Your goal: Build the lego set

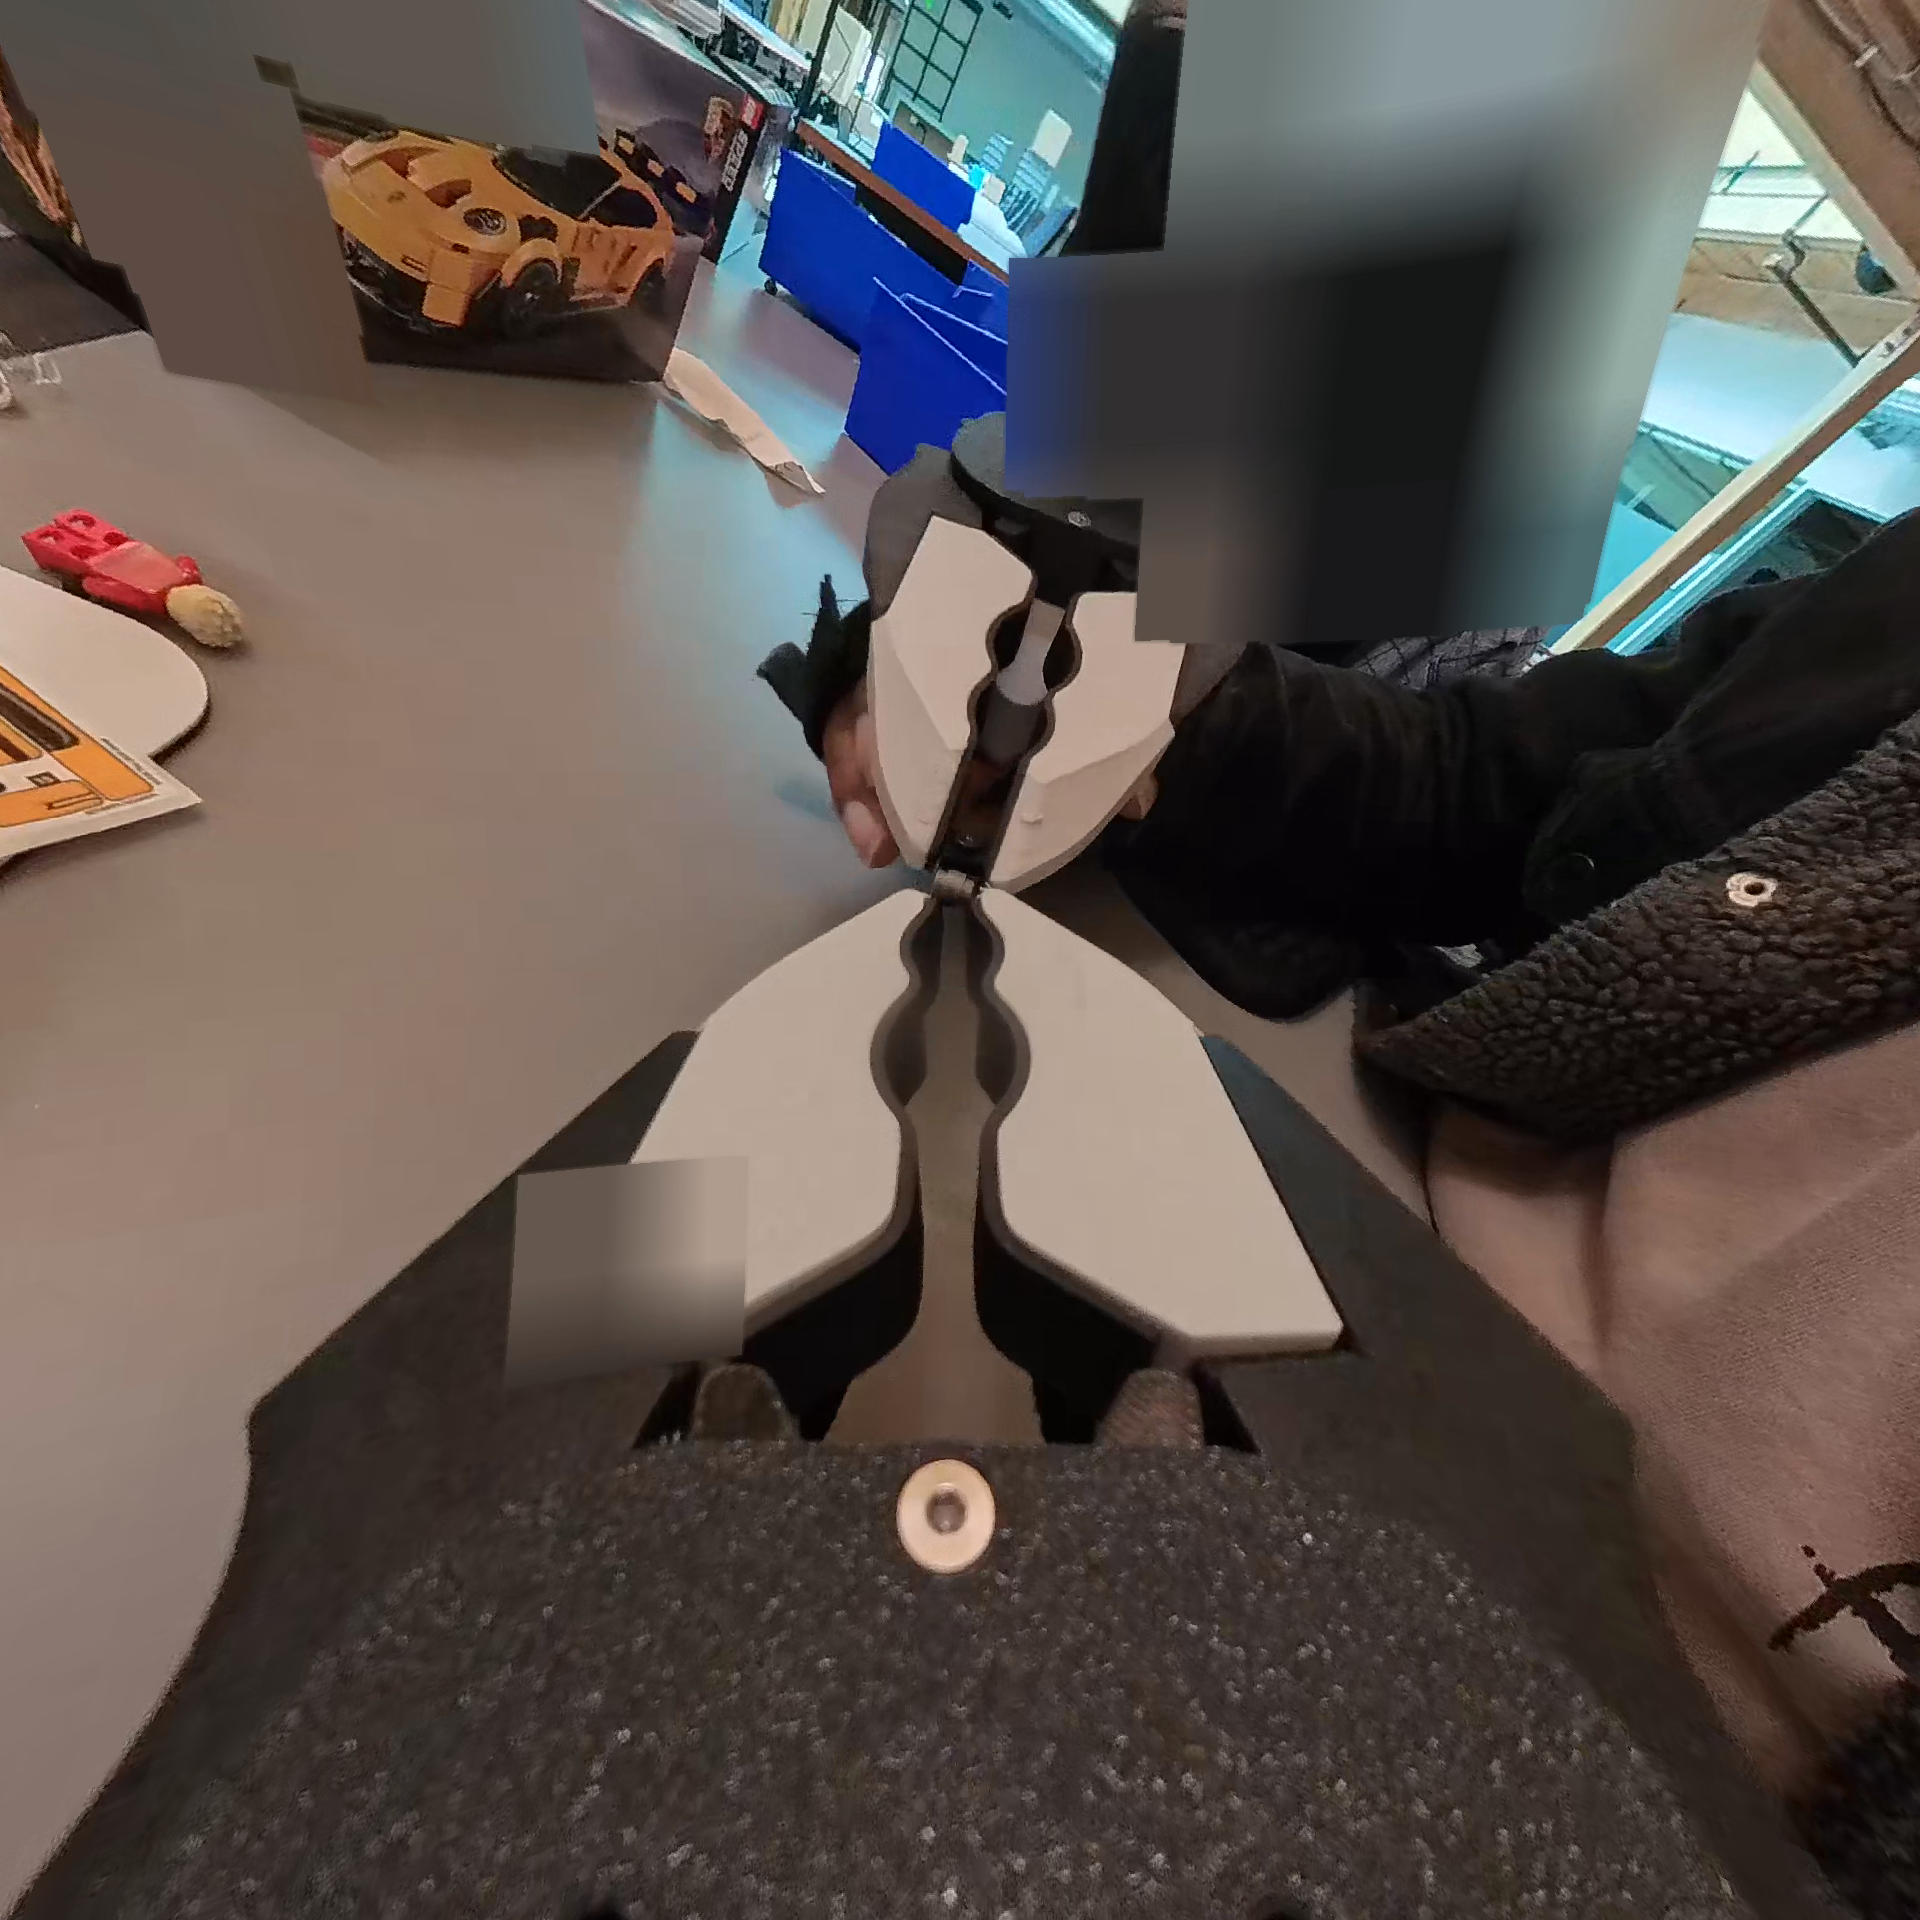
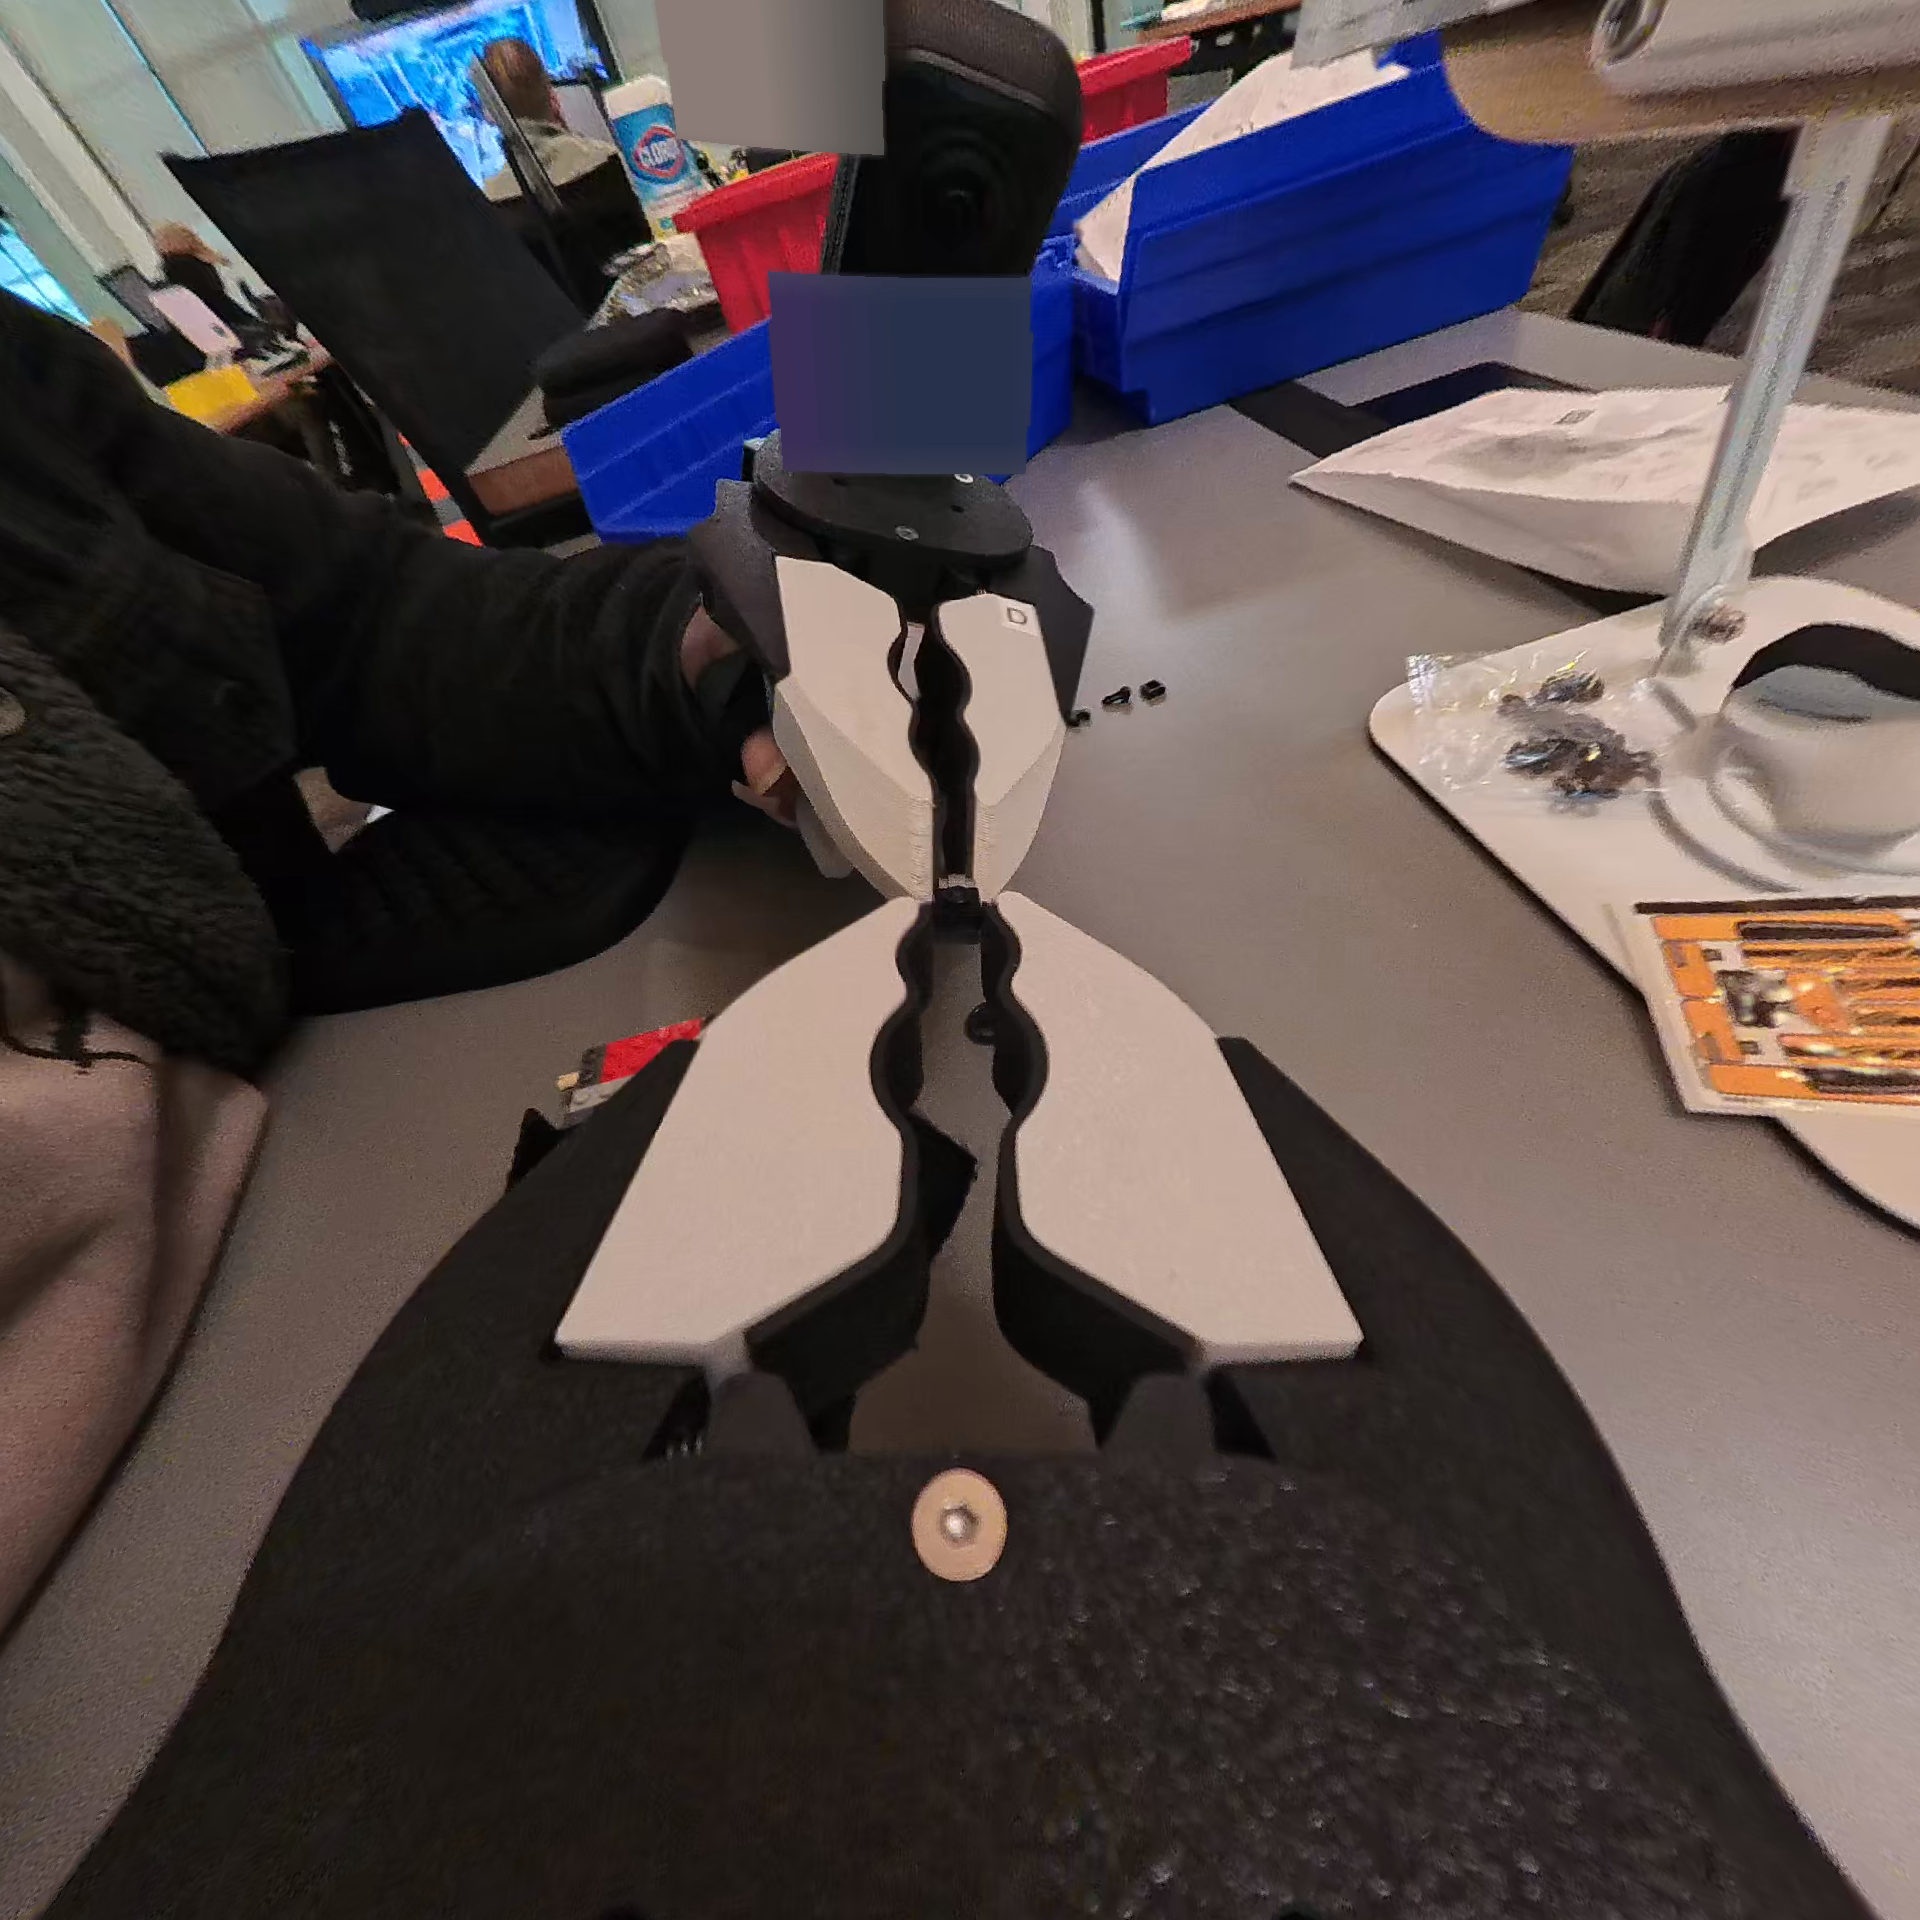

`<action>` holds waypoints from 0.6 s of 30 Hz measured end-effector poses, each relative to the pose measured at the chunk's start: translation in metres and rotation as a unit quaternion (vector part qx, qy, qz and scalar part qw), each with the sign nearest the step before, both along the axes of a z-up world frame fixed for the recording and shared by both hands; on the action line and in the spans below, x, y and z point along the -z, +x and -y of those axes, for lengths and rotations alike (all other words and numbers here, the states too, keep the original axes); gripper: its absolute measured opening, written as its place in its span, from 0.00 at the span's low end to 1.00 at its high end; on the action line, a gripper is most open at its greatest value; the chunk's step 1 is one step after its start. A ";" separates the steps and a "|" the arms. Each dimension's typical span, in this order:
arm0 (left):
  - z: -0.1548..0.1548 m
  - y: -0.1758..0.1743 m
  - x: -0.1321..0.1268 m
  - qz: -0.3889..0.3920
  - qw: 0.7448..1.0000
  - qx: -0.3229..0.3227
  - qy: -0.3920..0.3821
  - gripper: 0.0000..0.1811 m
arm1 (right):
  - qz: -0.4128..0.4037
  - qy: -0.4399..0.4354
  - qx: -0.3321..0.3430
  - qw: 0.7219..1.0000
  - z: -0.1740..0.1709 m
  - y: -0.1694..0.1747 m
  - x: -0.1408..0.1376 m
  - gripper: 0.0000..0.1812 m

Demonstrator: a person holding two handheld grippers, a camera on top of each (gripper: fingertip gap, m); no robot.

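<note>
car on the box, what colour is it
Orange-yellow with black details; the box shows best in the left wrist view.

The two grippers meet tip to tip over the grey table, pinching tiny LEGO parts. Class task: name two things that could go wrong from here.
1. The small grey piece sits only at the fingertips where the left gripper meets the right gripper; a slight misalignment could pop it loose.
2. Dropped, it might bounce off the grey table, whose edge lies close beside the person's sleeve.
</note>
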State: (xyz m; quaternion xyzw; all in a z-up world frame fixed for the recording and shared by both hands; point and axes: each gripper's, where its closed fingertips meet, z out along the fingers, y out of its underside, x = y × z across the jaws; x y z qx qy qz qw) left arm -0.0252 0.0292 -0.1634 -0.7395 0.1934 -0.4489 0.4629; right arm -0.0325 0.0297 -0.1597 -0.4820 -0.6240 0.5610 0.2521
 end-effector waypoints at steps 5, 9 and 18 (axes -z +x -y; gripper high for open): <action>-0.002 -0.002 -0.011 -0.001 0.999 -0.021 0.027 0.02 | -0.045 0.067 0.024 0.996 -0.002 -0.002 -0.011 0.04; 0.000 0.000 -0.022 -0.025 0.996 -0.031 0.084 0.00 | -0.079 0.100 0.048 0.991 -0.005 -0.003 -0.022 0.04; 0.010 0.001 -0.047 -0.128 0.958 -0.051 0.252 0.07 | -0.148 0.166 -0.003 0.975 0.014 0.016 -0.055 0.04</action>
